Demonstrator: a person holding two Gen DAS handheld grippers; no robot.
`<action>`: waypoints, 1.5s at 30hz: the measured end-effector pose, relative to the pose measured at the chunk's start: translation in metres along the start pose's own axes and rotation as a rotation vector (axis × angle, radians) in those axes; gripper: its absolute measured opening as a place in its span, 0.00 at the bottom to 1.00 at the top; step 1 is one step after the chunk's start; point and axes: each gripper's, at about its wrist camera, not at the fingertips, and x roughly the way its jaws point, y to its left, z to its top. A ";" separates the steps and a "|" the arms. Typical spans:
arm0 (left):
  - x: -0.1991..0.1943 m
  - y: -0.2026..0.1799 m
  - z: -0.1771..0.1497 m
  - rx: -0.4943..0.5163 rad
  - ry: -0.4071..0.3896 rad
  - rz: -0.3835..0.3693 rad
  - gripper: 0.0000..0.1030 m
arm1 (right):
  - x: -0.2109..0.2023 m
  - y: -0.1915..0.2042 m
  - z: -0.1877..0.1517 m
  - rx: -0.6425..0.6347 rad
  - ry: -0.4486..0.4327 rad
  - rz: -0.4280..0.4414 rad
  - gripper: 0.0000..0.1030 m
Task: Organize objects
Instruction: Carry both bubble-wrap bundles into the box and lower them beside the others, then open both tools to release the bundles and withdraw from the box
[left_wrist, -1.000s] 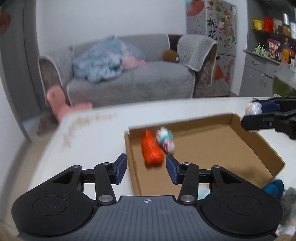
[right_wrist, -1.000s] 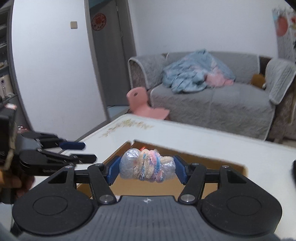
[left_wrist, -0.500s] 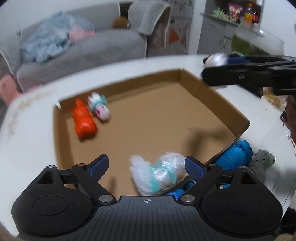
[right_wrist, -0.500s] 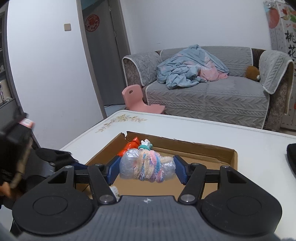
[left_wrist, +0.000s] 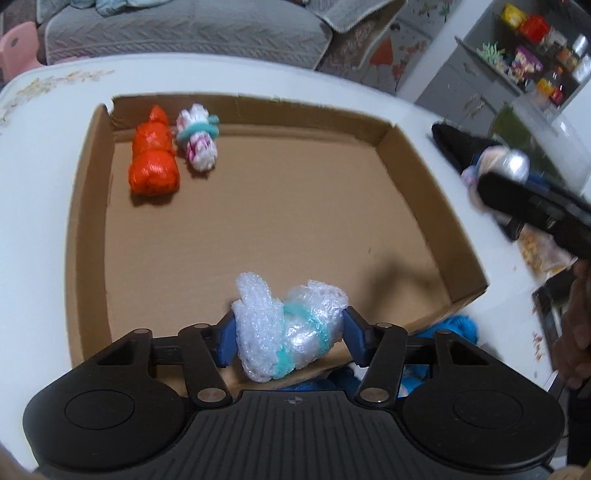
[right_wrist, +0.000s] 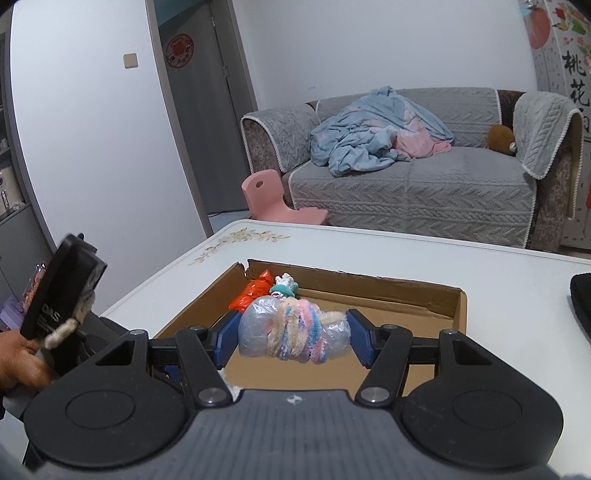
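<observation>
Blue yarn just beside cardboard tray.

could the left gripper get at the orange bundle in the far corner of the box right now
Probably not yet. The left gripper has just closed its jaws on the bubble-wrap bundle, so it is occupied. Otherwise the box floor toward the orange bundle looks bare.

home living room: sofa, blanket

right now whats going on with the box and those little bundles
A person is sorting wrapped bundles into a shallow cardboard box. The left gripper has just been closing on a bubble-wrap bundle at the box's near edge. The right gripper holds a pastel bundle. An orange bundle and a pink-white one lie inside.
</observation>
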 end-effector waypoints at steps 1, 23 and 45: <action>-0.006 -0.001 0.002 0.003 -0.022 0.012 0.60 | 0.000 0.000 0.001 -0.002 0.000 0.002 0.56; 0.001 0.006 0.023 0.374 -0.317 0.425 0.60 | 0.111 0.015 0.031 -0.162 0.184 0.044 0.56; 0.033 0.011 0.028 0.525 -0.099 0.427 0.73 | 0.169 0.026 0.017 -0.300 0.423 0.105 0.63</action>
